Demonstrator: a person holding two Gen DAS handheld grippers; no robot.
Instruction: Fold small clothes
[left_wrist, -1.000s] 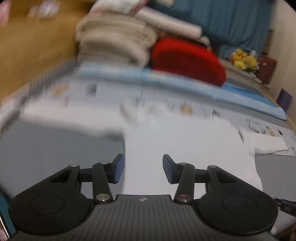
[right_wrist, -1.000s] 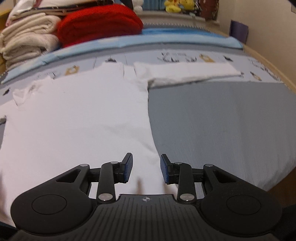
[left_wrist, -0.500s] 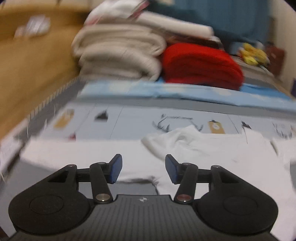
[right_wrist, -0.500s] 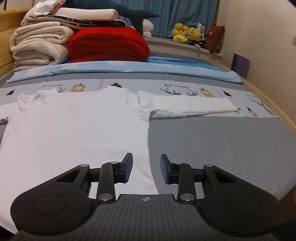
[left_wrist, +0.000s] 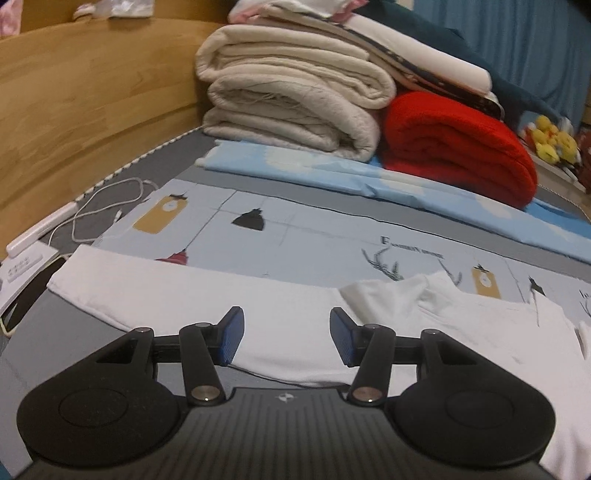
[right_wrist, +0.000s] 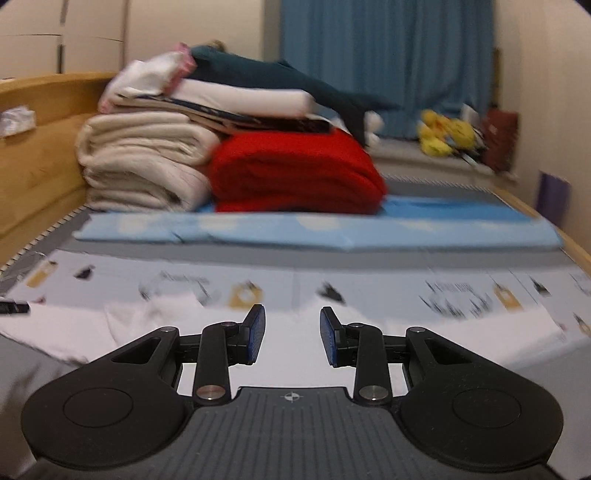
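I think I am just starting the fold. The white shirt (left_wrist: 295, 332) lies flat on the bed (left_wrist: 332, 236), with nothing folded yet. My left gripper (left_wrist: 286, 341) is low over one sleeve (left_wrist: 177, 295), wide open and empty. My right gripper (right_wrist: 291, 338) is low over the shirt too, also open. Next I should pinch the sleeve and lift it across.
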